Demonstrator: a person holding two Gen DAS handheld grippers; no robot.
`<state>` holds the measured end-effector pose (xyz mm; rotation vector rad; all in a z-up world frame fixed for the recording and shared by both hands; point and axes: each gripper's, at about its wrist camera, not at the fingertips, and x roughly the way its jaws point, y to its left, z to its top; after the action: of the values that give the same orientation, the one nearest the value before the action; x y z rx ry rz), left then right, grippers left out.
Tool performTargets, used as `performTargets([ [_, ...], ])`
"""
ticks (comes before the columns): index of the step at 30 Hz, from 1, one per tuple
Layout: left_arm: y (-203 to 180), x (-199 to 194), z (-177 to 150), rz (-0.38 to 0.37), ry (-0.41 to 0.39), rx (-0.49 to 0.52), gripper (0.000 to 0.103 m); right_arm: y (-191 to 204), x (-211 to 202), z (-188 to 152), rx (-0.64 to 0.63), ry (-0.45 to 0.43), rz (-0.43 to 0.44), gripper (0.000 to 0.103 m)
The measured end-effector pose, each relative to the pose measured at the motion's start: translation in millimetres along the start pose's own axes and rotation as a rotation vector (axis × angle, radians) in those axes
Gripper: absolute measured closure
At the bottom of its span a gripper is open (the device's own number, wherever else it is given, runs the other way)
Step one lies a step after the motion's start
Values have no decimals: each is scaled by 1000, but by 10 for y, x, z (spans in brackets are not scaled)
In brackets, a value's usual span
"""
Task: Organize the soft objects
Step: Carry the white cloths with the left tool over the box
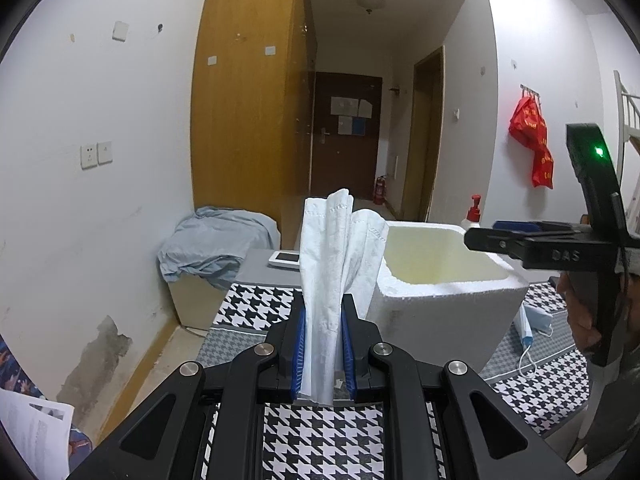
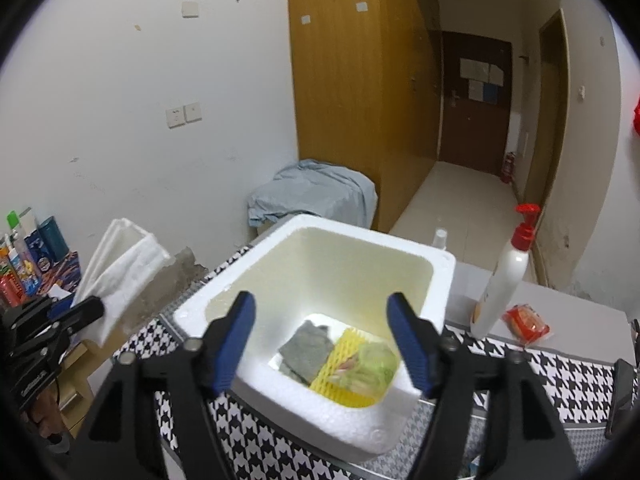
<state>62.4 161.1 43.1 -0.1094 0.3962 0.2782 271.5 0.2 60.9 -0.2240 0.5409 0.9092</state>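
Note:
My left gripper [image 1: 324, 348] is shut on a white paper tissue [image 1: 336, 256] and holds it upright above the houndstooth cloth, left of the white foam box [image 1: 448, 292]. In the right wrist view the tissue [image 2: 120, 272] hangs left of the box [image 2: 320, 240]. My right gripper [image 2: 324, 340] is open and empty, hovering above the box's near rim. Inside the box lie a grey cloth [image 2: 308, 346], a yellow foam net [image 2: 344, 356] and a green soft item [image 2: 376, 364]. The right gripper also shows in the left wrist view [image 1: 480, 240].
A blue face mask [image 1: 532, 328] lies on the houndstooth cloth [image 1: 324, 440] right of the box. A white pump bottle [image 2: 504, 280] and a red packet [image 2: 526, 324] stand behind the box. A blue-grey sheet [image 2: 316, 196] covers a cabinet at the wall. Bottles [image 2: 24, 256] stand far left.

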Motion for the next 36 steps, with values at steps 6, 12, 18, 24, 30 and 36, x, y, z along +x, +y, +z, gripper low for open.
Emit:
performTargets([
  [6, -42, -38, -15, -1, -2, 8, 86, 31, -132, -48, -13, -43, 15, 9],
  [12, -112, -75, 42, -32, -6, 6, 86, 21, -304, -109, -3, -61, 25, 9],
  [18, -265, -87, 147, -62, -21, 27, 86, 25, -482, -186, -11, -83, 20, 9],
  [24, -438, -64, 209, -93, -20, 54, 86, -63, -650, -285, 0, -105, 14, 9],
  [30, -633, 2, 251, -121, -9, 86, 86, -96, -735, -464, 5, -100, 6, 9],
  [36, -807, 112, 323, -140, 2, 112, 86, -177, -899, -602, 14, -133, -13, 9],
])
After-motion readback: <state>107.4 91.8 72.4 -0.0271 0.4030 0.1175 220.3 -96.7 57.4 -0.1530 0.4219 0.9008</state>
